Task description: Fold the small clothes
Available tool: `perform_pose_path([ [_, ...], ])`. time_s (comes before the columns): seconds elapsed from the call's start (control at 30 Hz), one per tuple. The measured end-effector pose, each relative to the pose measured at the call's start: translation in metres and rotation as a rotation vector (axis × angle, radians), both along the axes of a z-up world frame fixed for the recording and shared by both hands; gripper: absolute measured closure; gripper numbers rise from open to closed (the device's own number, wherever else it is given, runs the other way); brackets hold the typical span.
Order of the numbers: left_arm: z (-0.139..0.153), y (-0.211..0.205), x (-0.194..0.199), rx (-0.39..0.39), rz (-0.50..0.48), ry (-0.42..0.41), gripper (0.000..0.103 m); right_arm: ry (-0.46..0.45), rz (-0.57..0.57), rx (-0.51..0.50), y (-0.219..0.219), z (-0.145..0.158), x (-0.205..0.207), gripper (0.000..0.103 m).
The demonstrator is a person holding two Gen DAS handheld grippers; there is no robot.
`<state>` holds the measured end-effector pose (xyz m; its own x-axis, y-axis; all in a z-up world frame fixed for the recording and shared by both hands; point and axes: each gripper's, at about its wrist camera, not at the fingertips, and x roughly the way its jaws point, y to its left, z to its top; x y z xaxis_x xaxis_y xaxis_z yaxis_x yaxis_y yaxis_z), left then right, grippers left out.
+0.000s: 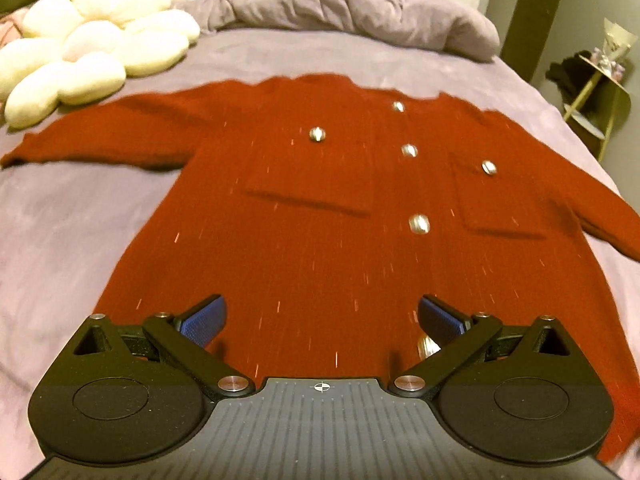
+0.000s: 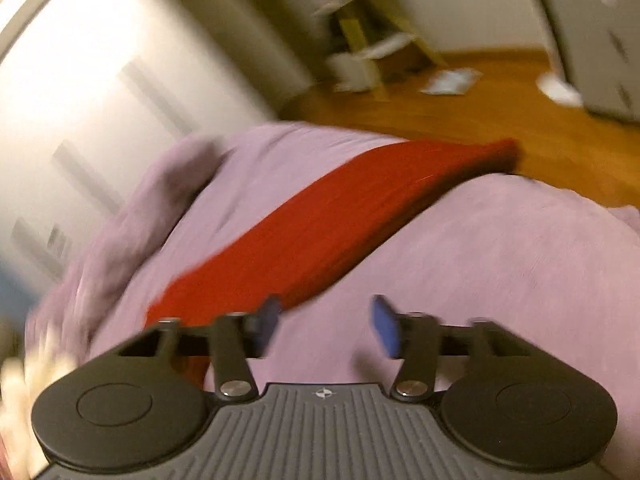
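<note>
On the bed (image 1: 72,216) a red cardigan (image 1: 320,208) lay spread flat, buttons up, ready for folding; the left tool (image 1: 322,316) hovered open above its hem, the right tool (image 2: 326,328) open near a sleeve (image 2: 340,216).

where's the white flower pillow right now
In the left wrist view, the white flower pillow lies on the purple bed at the upper left, just beyond the red cardigan sleeve and beside the bunched duvet.
</note>
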<state>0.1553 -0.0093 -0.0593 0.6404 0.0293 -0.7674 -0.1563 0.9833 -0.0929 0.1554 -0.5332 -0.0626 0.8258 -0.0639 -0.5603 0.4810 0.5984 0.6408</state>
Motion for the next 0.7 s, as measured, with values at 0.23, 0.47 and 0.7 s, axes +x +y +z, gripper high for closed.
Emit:
perform_pose_path([
  [0.23, -0.033, 0.009, 0.031, -0.057, 0.034, 0.036, 0.000, -0.039, -0.232, 0.217, -0.061, -0.048, 0.025, 0.062],
  [0.47, -0.047, 0.023, 0.027, -0.056, -0.004, 0.011, 0.000, -0.036, -0.286, 0.239, -0.077, -0.062, 0.053, 0.080],
  [0.7, -0.051, 0.018, 0.025, 0.010, -0.105, 0.008, 0.000, 0.161, -0.110, -0.341, -0.012, 0.000, 0.107, 0.093],
])
